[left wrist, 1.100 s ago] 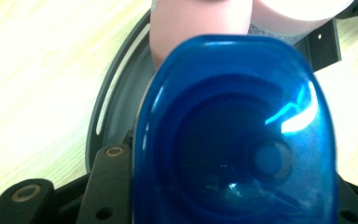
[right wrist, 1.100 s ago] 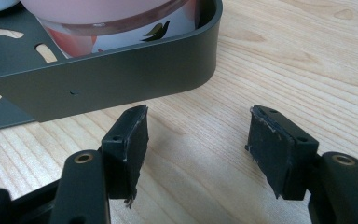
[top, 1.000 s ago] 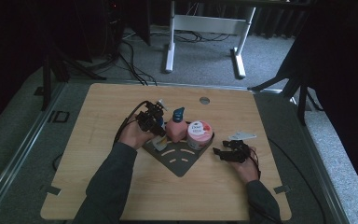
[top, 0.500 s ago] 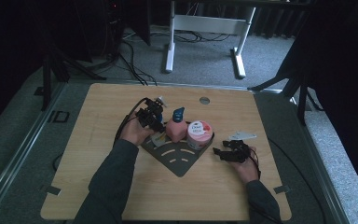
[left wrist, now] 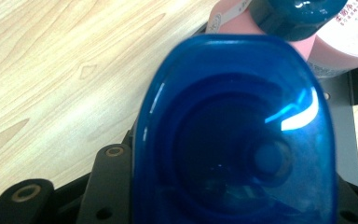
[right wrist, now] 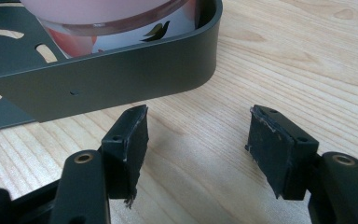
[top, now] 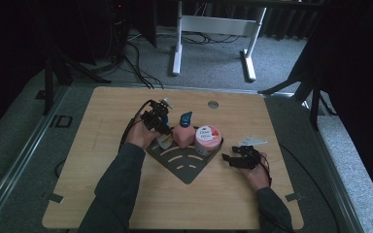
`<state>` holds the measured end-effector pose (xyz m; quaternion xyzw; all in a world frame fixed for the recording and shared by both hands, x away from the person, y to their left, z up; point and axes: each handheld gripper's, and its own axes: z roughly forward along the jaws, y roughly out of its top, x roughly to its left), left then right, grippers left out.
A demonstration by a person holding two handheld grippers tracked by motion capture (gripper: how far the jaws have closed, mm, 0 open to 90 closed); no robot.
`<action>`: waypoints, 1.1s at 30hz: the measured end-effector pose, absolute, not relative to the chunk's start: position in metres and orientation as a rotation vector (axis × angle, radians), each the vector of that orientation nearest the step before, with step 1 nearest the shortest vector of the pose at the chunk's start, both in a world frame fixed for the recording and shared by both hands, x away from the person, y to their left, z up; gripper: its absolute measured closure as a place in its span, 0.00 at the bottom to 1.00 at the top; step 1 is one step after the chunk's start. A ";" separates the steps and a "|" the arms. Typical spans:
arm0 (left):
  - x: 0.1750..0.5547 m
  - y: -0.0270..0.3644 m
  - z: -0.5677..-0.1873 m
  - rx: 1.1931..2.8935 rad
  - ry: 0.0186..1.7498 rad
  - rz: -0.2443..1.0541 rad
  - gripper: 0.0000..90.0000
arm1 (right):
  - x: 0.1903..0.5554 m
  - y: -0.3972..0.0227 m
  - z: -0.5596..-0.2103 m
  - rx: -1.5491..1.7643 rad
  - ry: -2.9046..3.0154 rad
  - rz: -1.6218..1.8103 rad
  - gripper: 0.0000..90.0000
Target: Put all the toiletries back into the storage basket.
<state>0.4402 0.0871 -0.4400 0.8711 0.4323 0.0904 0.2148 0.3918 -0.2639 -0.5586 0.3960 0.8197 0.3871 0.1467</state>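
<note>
A blue-capped bottle (left wrist: 233, 135) is clamped between the left gripper's (top: 156, 122) jaws, long axis upright, cap toward its camera. The right gripper (right wrist: 198, 140) is held agape, empty, beside the tray (right wrist: 121, 74).

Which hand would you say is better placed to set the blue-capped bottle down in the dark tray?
Left: the left gripper grips the blue-capped bottle over the dark tray; the right gripper is open beside it.

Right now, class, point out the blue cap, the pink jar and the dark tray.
blue cap (left wrist: 233, 135), left gripper view, its glossy top.
pink jar (top: 207, 138), high view, its lid.
dark tray (right wrist: 121, 77), right gripper view, its outer wall.
</note>
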 end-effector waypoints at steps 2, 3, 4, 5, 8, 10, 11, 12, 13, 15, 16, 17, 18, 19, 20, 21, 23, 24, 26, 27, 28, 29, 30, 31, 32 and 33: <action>0.441 0.088 -0.440 2.407 1.202 0.251 0.61 | 0.392 -0.264 -0.559 1.140 2.359 1.114 0.42; 0.442 0.088 -0.440 2.403 1.203 0.253 0.61 | 0.392 -0.264 -0.559 1.140 2.359 1.114 0.42; 0.442 0.088 -0.441 2.399 1.203 0.256 0.61 | 0.392 -0.264 -0.559 1.140 2.359 1.114 0.42; 0.443 0.088 -0.441 2.396 1.201 0.259 0.61 | 0.392 -0.264 -0.559 1.140 2.359 1.114 0.42; 0.445 0.088 -0.441 2.384 1.206 0.262 0.61 | 0.392 -0.264 -0.559 1.140 2.359 1.114 0.42; 0.447 0.089 -0.442 2.376 1.213 0.268 0.61 | 0.392 -0.264 -0.559 1.140 2.359 1.114 0.42; 0.447 0.089 -0.442 2.372 1.216 0.271 0.61 | 0.392 -0.264 -0.559 1.140 2.359 1.114 0.42; 0.448 0.089 -0.442 2.370 1.215 0.272 0.61 | 0.392 -0.264 -0.559 1.140 2.359 1.114 0.42; 0.448 0.089 -0.442 2.368 1.216 0.272 0.61 | 0.392 -0.264 -0.559 1.140 2.359 1.114 0.42; 0.449 0.089 -0.442 2.364 1.214 0.274 0.61 | 0.392 -0.264 -0.559 1.140 2.359 1.114 0.42; 0.450 0.089 -0.442 2.357 1.219 0.275 0.61 | 0.392 -0.264 -0.559 1.140 2.359 1.114 0.42; 0.450 0.089 -0.443 2.350 1.223 0.275 0.61 | 0.392 -0.264 -0.559 1.141 2.359 1.115 0.42; 0.451 0.090 -0.443 2.348 1.222 0.279 0.61 | 0.392 -0.264 -0.559 1.140 2.359 1.114 0.42; 0.451 0.090 -0.443 2.346 1.218 0.287 0.61 | 0.392 -0.264 -0.559 1.140 2.360 1.113 0.42; 0.452 0.089 -0.443 2.338 1.221 0.290 0.61 | 0.392 -0.264 -0.559 1.138 2.359 1.112 0.42; 0.452 0.089 -0.444 2.331 1.220 0.296 0.61 | 0.392 -0.264 -0.559 1.139 2.359 1.112 0.42; 0.454 0.089 -0.445 2.321 1.218 0.302 0.61 | 0.392 -0.264 -0.559 1.139 2.360 1.113 0.42; 0.454 0.089 -0.445 2.319 1.216 0.303 0.61 | 0.392 -0.264 -0.559 1.138 2.360 1.112 0.42; 0.455 0.089 -0.445 2.321 1.208 0.303 0.61 | 0.392 -0.263 -0.559 1.137 2.360 1.112 0.42; 0.455 0.089 -0.445 2.315 1.210 0.302 0.61 | 0.392 -0.264 -0.559 1.137 2.360 1.113 0.42; 0.456 0.089 -0.446 2.311 1.212 0.303 0.61 | 0.392 -0.264 -0.559 1.137 2.360 1.113 0.42; 0.456 0.089 -0.446 2.308 1.211 0.303 0.61 | 0.392 -0.263 -0.559 1.137 2.360 1.113 0.42; 0.456 0.089 -0.446 2.305 1.212 0.303 0.61 | 0.392 -0.263 -0.559 1.136 2.360 1.111 0.42; 0.456 0.089 -0.447 2.300 1.211 0.306 0.61 | 0.392 -0.263 -0.559 1.136 2.360 1.111 0.42; 0.456 0.088 -0.447 2.298 1.208 0.309 0.61 | 0.392 -0.263 -0.559 1.136 2.360 1.112 0.42; 0.456 0.088 -0.447 2.296 1.207 0.312 0.61 | 0.392 -0.263 -0.559 1.136 2.360 1.112 0.42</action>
